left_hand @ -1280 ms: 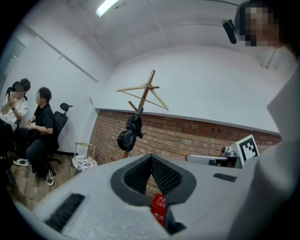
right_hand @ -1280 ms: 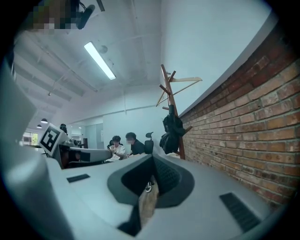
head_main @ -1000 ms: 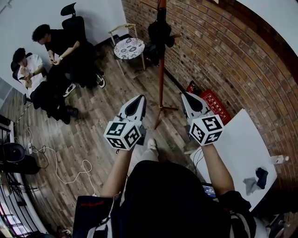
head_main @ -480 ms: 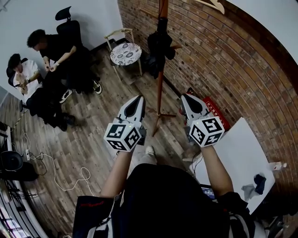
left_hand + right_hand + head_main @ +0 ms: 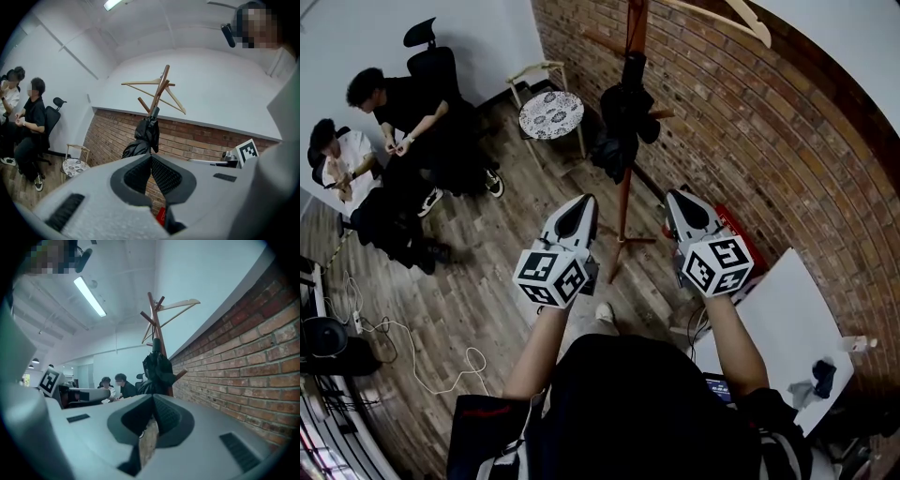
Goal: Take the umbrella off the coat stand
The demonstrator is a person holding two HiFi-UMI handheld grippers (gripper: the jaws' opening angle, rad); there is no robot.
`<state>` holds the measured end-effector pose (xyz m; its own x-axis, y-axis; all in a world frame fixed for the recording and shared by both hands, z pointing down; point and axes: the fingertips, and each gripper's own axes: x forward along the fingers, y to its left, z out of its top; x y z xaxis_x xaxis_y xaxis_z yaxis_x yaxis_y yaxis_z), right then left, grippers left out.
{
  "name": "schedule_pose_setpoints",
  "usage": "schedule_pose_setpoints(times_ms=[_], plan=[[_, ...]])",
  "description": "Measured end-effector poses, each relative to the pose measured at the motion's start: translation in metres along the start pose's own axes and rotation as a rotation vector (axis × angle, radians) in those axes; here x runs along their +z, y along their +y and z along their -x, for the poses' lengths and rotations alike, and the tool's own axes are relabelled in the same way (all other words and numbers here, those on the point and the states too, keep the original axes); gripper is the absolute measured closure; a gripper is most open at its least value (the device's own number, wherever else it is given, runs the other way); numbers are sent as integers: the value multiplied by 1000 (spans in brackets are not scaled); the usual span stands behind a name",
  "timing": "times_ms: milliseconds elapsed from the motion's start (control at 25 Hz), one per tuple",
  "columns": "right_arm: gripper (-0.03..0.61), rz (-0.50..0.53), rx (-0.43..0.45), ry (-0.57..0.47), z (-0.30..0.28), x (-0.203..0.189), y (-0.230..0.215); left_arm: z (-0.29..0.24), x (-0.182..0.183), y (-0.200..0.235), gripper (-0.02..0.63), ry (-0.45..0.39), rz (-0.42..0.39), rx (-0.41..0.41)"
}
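A folded black umbrella (image 5: pixel 623 127) hangs on the wooden coat stand (image 5: pixel 624 202) by the brick wall. A bare wooden hanger (image 5: pixel 727 17) hangs at the stand's top. Both grippers are held level and point at the stand from a short way back. My left gripper (image 5: pixel 584 200) is left of the pole and my right gripper (image 5: pixel 675 195) is right of it. In the left gripper view, the left gripper's (image 5: pixel 151 157) jaws meet, empty, below the umbrella (image 5: pixel 145 136). In the right gripper view, the right gripper's (image 5: pixel 153 397) tips also touch, and the umbrella (image 5: pixel 157 369) is straight ahead.
Two people sit at the left beside an office chair (image 5: pixel 431 61). A small round patterned stool (image 5: pixel 551 114) stands left of the stand. A red box (image 5: pixel 733 217) lies at the wall's foot. A white table (image 5: pixel 787 309) with cloths is on the right. Cables (image 5: pixel 422 347) trail over the wood floor.
Both grippers and the person have moved toward the coat stand. The umbrella sits nearer and lower in the head view, and the hanger at the top has come into view.
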<state>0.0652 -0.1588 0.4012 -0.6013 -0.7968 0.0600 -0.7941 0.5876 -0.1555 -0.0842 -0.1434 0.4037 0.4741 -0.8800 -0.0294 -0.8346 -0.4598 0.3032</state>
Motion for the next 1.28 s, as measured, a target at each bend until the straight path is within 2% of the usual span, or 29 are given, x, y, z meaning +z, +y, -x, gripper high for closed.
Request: schedule_pose_setpoints(times_ms=[720, 1280], plan=[[549, 0, -94, -33, -59, 22, -20, -48, 14, 36, 594, 69, -24, -117], [549, 15, -110, -11, -89, 15, -20, -60, 12, 48, 594, 106, -45, -181]])
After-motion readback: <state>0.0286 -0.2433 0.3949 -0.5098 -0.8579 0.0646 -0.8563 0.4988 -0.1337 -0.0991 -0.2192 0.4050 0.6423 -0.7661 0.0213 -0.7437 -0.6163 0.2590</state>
